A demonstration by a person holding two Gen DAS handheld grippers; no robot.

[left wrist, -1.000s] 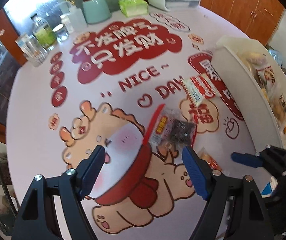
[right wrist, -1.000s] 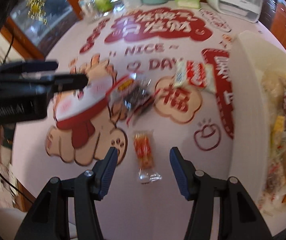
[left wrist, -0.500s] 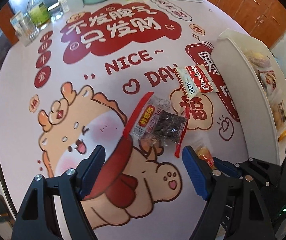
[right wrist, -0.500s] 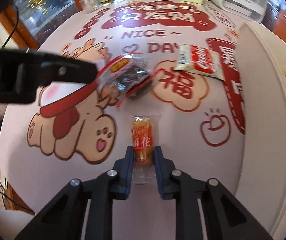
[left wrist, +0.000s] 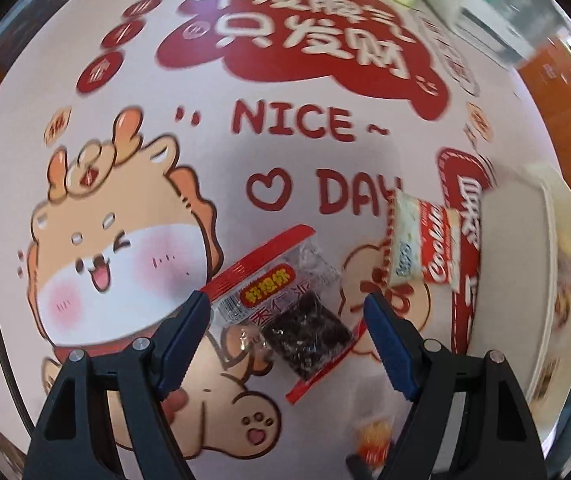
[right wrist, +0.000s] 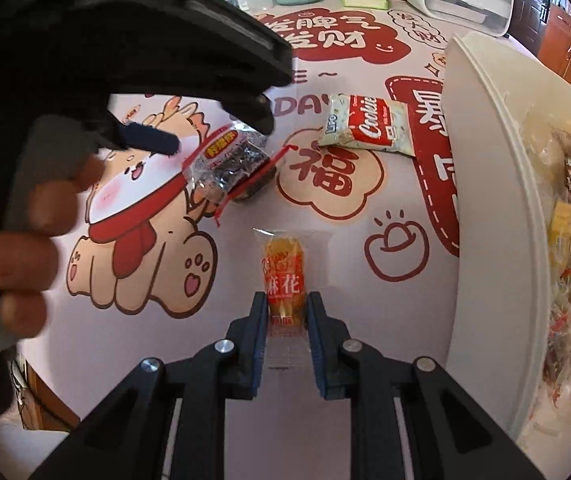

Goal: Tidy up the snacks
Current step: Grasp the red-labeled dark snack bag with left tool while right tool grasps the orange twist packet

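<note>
The right hand-held gripper (right wrist: pixel 285 312) is clamping the tail of the orange twist-snack packet (right wrist: pixel 283 272), which is lying on the surface beside the white bin (right wrist: pixel 485 200), probably bound for it. The left hand-held gripper (left wrist: pixel 285 332) is hanging with jaws apart over the dark jujube packet (left wrist: pixel 285 312), not touching it. The cookie packet (right wrist: pixel 369 126) is waiting by the bin's far corner.

Cartoon-printed table (right wrist: pixel 157 332), snack packets (right wrist: pixel 367 126) (three), white bin (right wrist: pixel 481 200)
</note>
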